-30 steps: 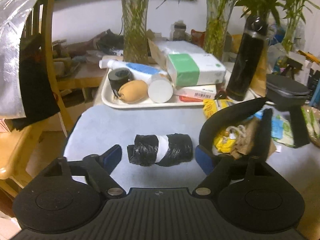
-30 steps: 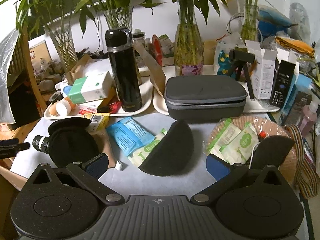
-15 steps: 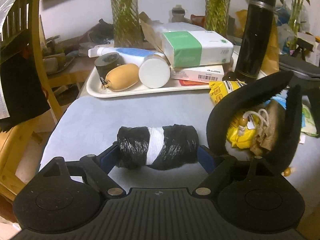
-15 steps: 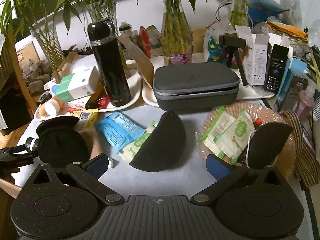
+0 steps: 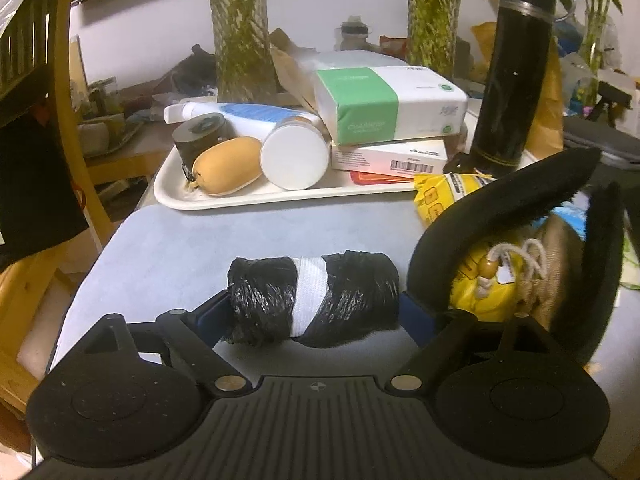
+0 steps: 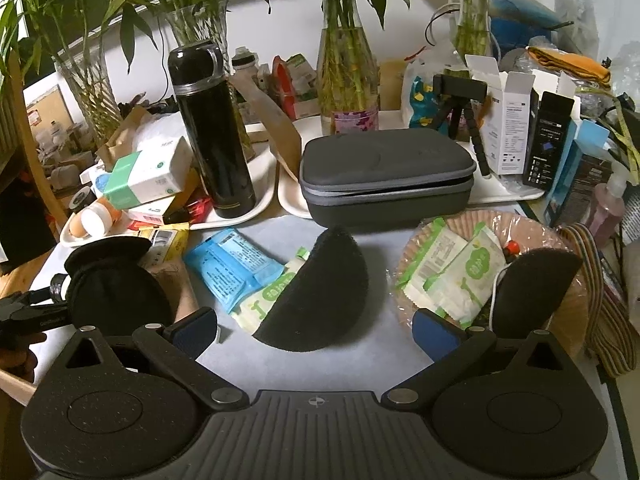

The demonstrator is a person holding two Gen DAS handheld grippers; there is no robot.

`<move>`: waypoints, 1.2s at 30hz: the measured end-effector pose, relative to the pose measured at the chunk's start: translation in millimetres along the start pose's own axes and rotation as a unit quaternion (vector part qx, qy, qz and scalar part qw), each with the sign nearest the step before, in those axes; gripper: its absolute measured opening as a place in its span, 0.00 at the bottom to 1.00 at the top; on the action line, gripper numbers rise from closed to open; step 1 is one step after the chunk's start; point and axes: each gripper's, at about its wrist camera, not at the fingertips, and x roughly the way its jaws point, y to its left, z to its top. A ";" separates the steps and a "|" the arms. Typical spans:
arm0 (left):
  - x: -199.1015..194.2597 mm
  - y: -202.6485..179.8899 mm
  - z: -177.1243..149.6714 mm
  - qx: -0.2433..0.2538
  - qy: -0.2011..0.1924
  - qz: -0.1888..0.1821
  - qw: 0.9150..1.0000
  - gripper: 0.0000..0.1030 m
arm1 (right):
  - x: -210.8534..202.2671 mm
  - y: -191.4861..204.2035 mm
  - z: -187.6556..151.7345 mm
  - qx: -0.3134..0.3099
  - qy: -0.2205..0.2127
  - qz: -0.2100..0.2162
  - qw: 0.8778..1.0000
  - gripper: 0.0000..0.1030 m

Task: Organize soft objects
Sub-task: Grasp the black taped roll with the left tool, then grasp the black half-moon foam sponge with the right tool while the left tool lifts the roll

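We have our left gripper [image 5: 314, 312] set low over the pale tabletop [image 5: 208, 248], its jaws spread to either side of the black roll [image 5: 312, 298], a bundle of crinkled black plastic bound in the middle with a white band. The blue pads [image 5: 416, 318] sit right at the two ends of the roll, touching or just short of it; we cannot tell whether they press yet, so we call the jaws released around it, not clamped. We take it lengthwise because, we judge, the soft plastic would squash if pinched across the middle, whereas the ends give the pads something firmer to meet. The roll lies flat on the table, just beside the open black pouch [image 5: 500, 232] on its right, which gapes upward and already holds a yellow packet [image 5: 476, 280] and a burlap bag with a white drawstring [image 5: 556, 264]; that open mouth so near looks to us like the likely home for the roll. Behind it stands a white tray [image 5: 280, 196] with a tissue pack, a jar and a black flask [image 5: 512, 72], well apart from the work. Our right gripper [image 6: 314, 330] hangs over the middle of the table with its jaws wide and holding nothing, a black foam pad [image 6: 320, 292] lying between and beyond them on top of some wipe packets [image 6: 236, 268], ready for us next.
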 end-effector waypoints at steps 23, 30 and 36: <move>-13.6 26.0 12.5 -0.056 -0.026 0.003 0.998 0.81 | 70.1 2.9 13.2 -0.012 0.042 0.011 0.999 1.00; -21.9 29.0 14.7 -0.059 -0.040 -0.022 0.997 0.81 | 102.5 -21.6 14.2 0.098 0.072 0.044 0.992 0.92; -41.2 29.2 17.6 -0.049 -0.057 -0.042 0.996 0.81 | 121.7 -42.9 4.5 0.182 0.095 0.059 0.977 0.69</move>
